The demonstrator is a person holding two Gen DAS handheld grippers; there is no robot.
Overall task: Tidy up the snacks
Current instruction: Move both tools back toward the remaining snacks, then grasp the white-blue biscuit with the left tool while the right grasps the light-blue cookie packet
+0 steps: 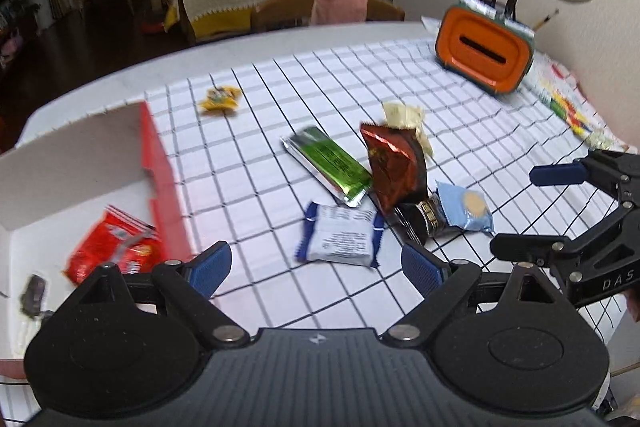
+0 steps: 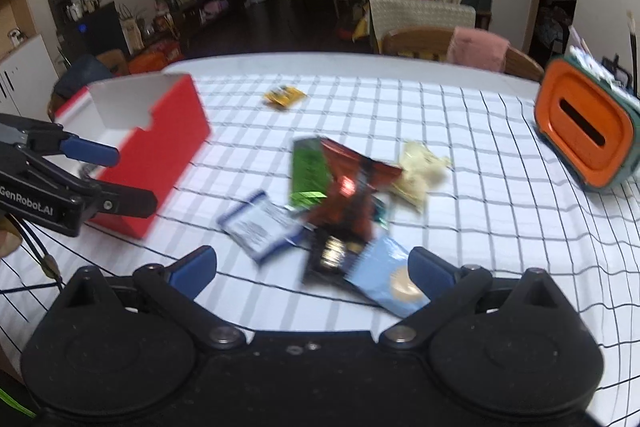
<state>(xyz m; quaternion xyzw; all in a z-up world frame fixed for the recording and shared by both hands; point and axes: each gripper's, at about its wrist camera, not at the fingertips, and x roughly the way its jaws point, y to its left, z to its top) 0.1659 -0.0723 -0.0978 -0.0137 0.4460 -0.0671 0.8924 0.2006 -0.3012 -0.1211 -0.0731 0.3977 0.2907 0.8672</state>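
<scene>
both grippers, left (image 1: 316, 263) and right (image 2: 312, 267), hang unclenched and empty above scattered snacks. only the left view shows the red packet (image 1: 114, 247) inside the red box (image 1: 160, 167).

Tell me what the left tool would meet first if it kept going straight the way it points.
Most likely the white snack packet with blue ends: it lies on the checked tablecloth just beyond the open left tool, centred between its fingers. Depth is hard to judge, so it might touch the cloth just short of it.

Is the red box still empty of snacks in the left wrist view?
No: a red snack packet already lies on the white floor inside the red box.
</scene>
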